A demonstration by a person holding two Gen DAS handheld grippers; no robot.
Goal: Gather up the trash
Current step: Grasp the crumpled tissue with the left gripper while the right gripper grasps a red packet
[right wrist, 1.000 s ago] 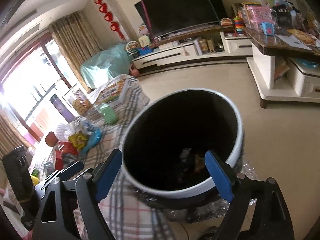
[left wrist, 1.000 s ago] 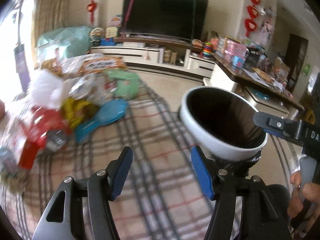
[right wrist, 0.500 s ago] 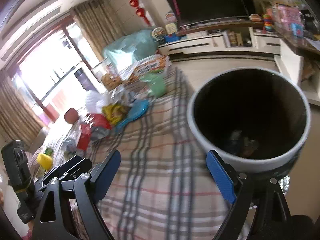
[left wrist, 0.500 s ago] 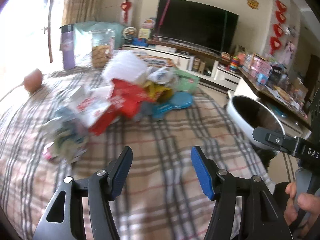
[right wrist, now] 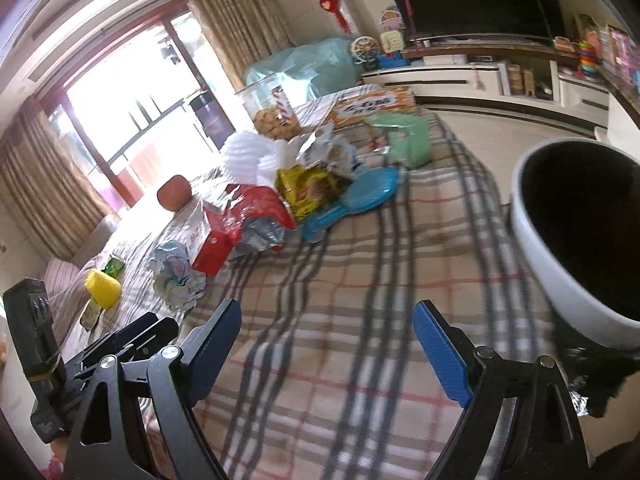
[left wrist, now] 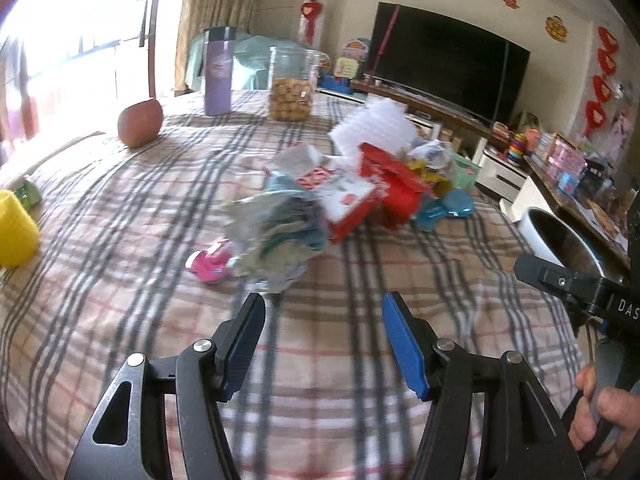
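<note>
In your left wrist view, your left gripper (left wrist: 322,312) is hovering over the plaid tablecloth (left wrist: 120,216) with its jaws standing moderately apart and nothing between them. The crumpled wrapper (left wrist: 276,236) is lying just ahead of the fingertips, slightly toward the left finger, not touching either one. A pink scrap (left wrist: 210,264) is sitting just beside it on the left. Beyond it, the red carton (left wrist: 394,188), a white foam sheet (left wrist: 372,128) and a blue plastic piece (left wrist: 446,206) are piling together. The white trash bin (left wrist: 560,236) is standing off the cloth's right edge, partly behind your right gripper (left wrist: 576,288), which your hand (left wrist: 600,412) is gripping. A cookie jar (left wrist: 291,84), a purple tumbler (left wrist: 218,72) and a yellow cup (left wrist: 14,232) are standing well apart from the pile.

In your right wrist view, your right gripper (right wrist: 326,322) is holding its jaws wide, with only bare cloth between them. The trash pile is lying well ahead and to the left: the crumpled wrapper (right wrist: 176,276) nearest the left finger, then the red carton (right wrist: 224,236), a yellow packet (right wrist: 308,188) and the blue plastic piece (right wrist: 356,196). The trash bin (right wrist: 560,248) is sitting to the right of the right finger, close beside it.
</note>
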